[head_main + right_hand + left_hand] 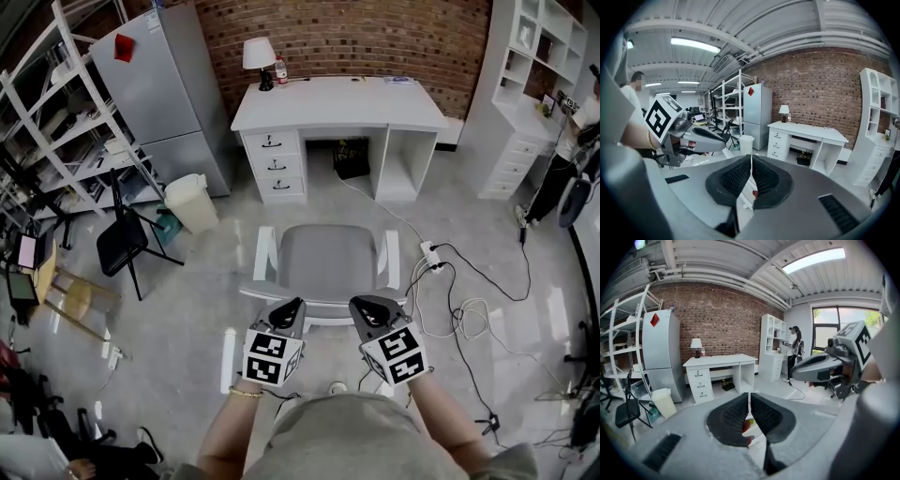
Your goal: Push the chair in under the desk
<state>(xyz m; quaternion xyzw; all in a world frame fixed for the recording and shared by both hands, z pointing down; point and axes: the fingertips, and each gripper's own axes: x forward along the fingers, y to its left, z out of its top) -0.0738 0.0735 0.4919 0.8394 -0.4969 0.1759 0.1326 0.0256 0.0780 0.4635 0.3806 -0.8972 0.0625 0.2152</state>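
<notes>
The chair [326, 258] has a grey seat and a white frame, and it stands on the floor a good step out from the white desk [337, 103], facing the desk's knee gap. My left gripper [290, 308] and right gripper [362, 308] hover side by side over the chair's back rail [323, 298]. Both are shut with nothing between the pads. Whether they touch the rail I cannot tell. In the left gripper view the shut jaws point at the desk [719, 363], with the right gripper [820, 367] alongside. The right gripper view shows the desk [808, 132] and the left gripper [701, 138].
A silver fridge [164, 94] and a white bin [190, 202] stand left of the desk. A black folding chair [127, 244] is further left. A power strip with cables [431, 258] lies right of the chair. White shelving [525, 94] and a person [581, 122] are at right.
</notes>
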